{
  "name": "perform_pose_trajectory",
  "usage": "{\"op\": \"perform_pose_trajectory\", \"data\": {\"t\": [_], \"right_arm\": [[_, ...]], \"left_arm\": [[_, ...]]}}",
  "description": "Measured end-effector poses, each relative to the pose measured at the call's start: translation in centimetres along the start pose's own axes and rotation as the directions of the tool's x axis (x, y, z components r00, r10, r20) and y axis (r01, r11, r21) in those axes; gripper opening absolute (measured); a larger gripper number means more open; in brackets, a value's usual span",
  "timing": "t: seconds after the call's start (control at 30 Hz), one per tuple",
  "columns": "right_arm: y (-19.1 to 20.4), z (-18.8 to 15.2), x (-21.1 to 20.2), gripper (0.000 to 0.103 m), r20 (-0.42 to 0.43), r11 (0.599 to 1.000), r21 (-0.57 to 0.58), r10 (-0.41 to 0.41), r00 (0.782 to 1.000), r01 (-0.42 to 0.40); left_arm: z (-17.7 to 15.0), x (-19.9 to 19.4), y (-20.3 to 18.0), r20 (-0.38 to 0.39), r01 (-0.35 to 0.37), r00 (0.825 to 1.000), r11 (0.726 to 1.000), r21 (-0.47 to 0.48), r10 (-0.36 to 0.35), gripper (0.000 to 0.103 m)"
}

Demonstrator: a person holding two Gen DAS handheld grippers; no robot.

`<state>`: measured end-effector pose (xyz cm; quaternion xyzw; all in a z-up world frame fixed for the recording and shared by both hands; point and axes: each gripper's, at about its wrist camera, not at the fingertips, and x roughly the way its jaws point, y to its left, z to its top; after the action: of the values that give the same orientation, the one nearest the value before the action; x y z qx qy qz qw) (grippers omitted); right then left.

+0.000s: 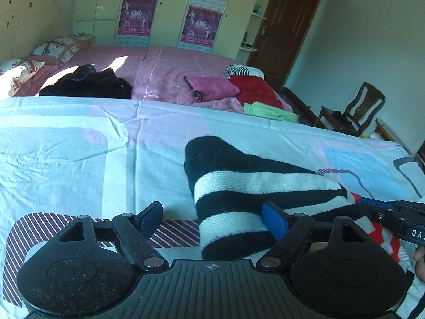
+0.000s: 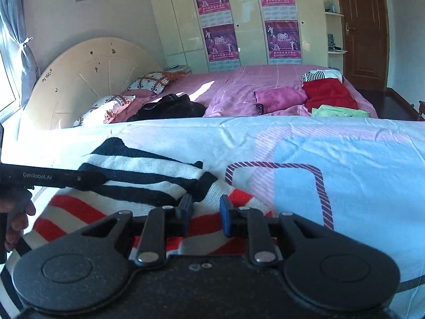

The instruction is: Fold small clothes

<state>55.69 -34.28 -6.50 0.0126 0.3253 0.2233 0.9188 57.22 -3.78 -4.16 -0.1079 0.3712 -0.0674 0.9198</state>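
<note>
A striped knit sweater [image 1: 252,183], black and white with red and white bands, lies on the pale blue and pink sheet [image 1: 79,159]. One sleeve is folded across the body. My left gripper [image 1: 212,218] is open wide, its right finger against the sleeve's edge. My right gripper [image 2: 204,211] is open with a narrow gap, low over the red-striped part of the sweater [image 2: 148,175]. Each gripper also shows in the other's view: the right gripper at the right edge [image 1: 398,212], the left gripper at the left edge [image 2: 53,179].
Behind the sheet lies a pink bed [image 2: 265,79] with a black garment [image 2: 170,107], a magenta piece [image 2: 281,97], a red piece [image 2: 329,93] and a green piece [image 2: 340,112]. A wooden chair [image 1: 356,109] stands at the right. Wardrobes and a door line the far wall.
</note>
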Motion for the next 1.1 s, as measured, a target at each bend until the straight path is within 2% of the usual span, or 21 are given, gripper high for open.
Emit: {"op": "perform_pose_trajectory", "data": {"t": [0.07, 0.33, 0.6, 0.8, 1.1], "right_arm": [[-0.4, -0.3, 0.2, 0.021, 0.002, 1.0, 0.004, -0.004, 1.0, 0.004], [-1.0, -0.7, 0.7, 0.02, 0.017, 1.0, 0.03, -0.006, 1.0, 0.005], [-0.2, 0.2, -0.4, 0.024, -0.023, 0.999, 0.008, -0.04, 0.999, 0.041], [0.4, -0.1, -3.1, 0.031, 0.005, 1.0, 0.01, -0.022, 1.0, 0.022], [1.3, -2.0, -6.1, 0.031, 0.018, 0.998, 0.054, 0.008, 1.0, -0.009]], "left_arm": [[-0.4, 0.3, 0.3, 0.01, 0.019, 1.0, 1.0, -0.002, -0.019, 0.082], [-0.5, 0.7, -0.2, 0.019, 0.007, 1.0, 0.999, 0.031, -0.007, 0.087], [0.0, -0.6, -1.4, -0.011, -0.055, 0.998, 0.997, 0.06, 0.056, 0.087], [0.1, -2.6, -2.1, 0.001, -0.082, 0.997, 0.994, 0.074, 0.082, 0.087], [-2.4, -6.5, -2.0, 0.041, -0.026, 0.999, 1.0, 0.014, 0.026, 0.087]]}}
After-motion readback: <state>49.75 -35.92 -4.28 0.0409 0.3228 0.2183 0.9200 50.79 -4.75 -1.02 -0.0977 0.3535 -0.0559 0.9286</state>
